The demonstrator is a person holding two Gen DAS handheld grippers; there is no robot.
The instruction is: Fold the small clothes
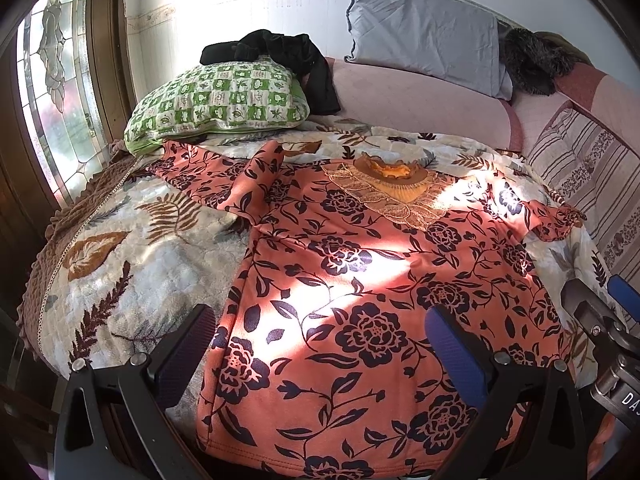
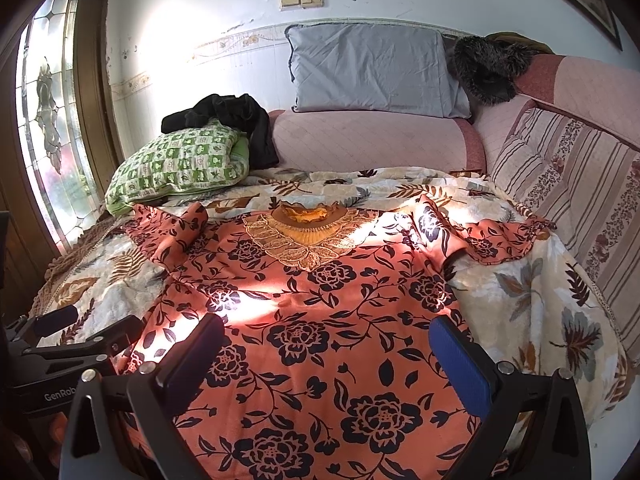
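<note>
**Over the flowered top, both claws wide**

Above the near hem of the orange floral blouse [image 1: 360, 280] I hold my left gripper [image 1: 320, 344], its two fingers spread wide with nothing between them but open cloth. My right gripper [image 2: 332, 356] hangs the same way over the blouse [image 2: 320, 320], fingers far apart and gripping nothing. Each claw shows at the edge of the other's view, so they sit side by side at the hem.

The blouse lies flat, front up, on the leaf-patterned blanket [image 1: 132, 248], lace collar [image 2: 308, 236] at the far end from me. Both sleeves are spread out to the sides of the body; the one on my left is bunched and creased, the one on my right ends in a ruffled cuff [image 2: 516, 236].

Beyond the collar sits a green checked pillow [image 1: 216, 100] with a black garment [image 1: 288, 60] draped over it. Further back from the blouse a grey pillow [image 2: 372, 72] leans against the wall. Sunlight crosses the middle of the blouse.
</note>
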